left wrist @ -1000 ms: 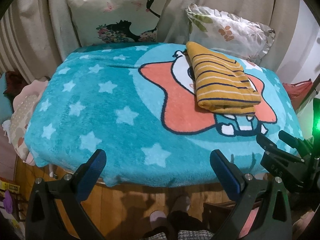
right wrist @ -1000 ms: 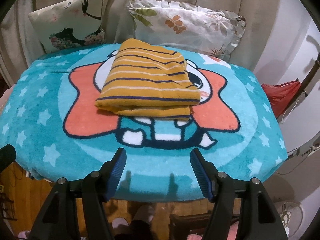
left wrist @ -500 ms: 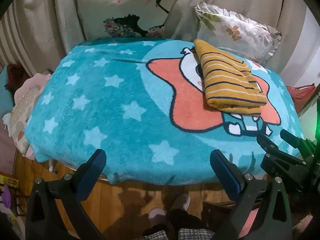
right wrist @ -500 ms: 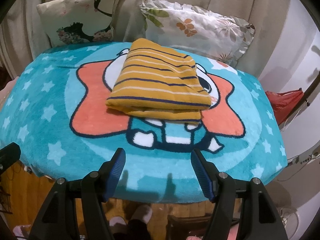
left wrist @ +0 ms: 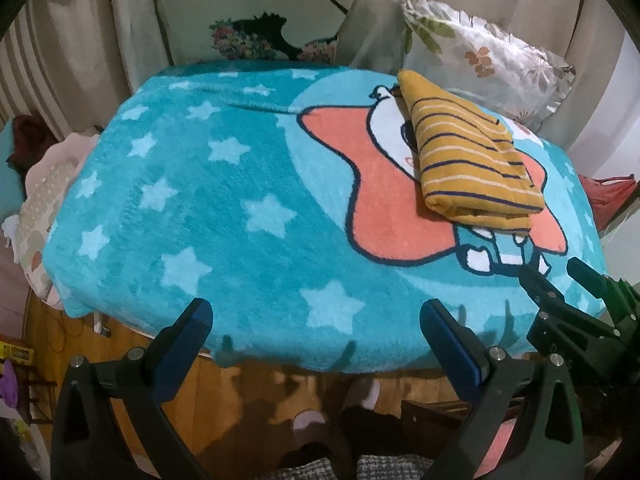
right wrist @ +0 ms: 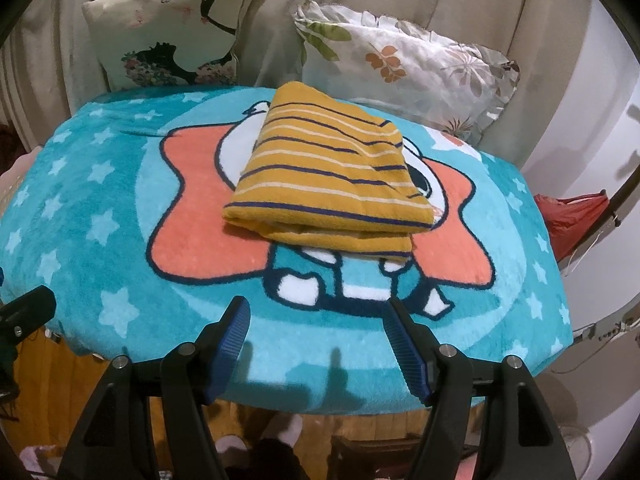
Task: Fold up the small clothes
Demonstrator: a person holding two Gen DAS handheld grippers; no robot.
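Observation:
A mustard-yellow garment with navy and cream stripes lies folded into a thick rectangle on the teal star blanket, over its orange cartoon star. In the left wrist view the same folded garment sits at the far right of the blanket. My right gripper hangs open over the blanket's near edge, well short of the garment, with nothing between its fingers. My left gripper is open too, at the near edge and left of the garment. The right gripper's black frame shows at that view's right side.
Two cushions lean against the beige sofa back: one with a black silhouette print, one with a leaf print. A red bag lies off to the right. The person's slippered feet stand on the wooden floor below the blanket edge.
Both views have shifted slightly, so the blanket and the folded garment sit a little lower and to the right. Both grippers stay open and the garment has not moved.

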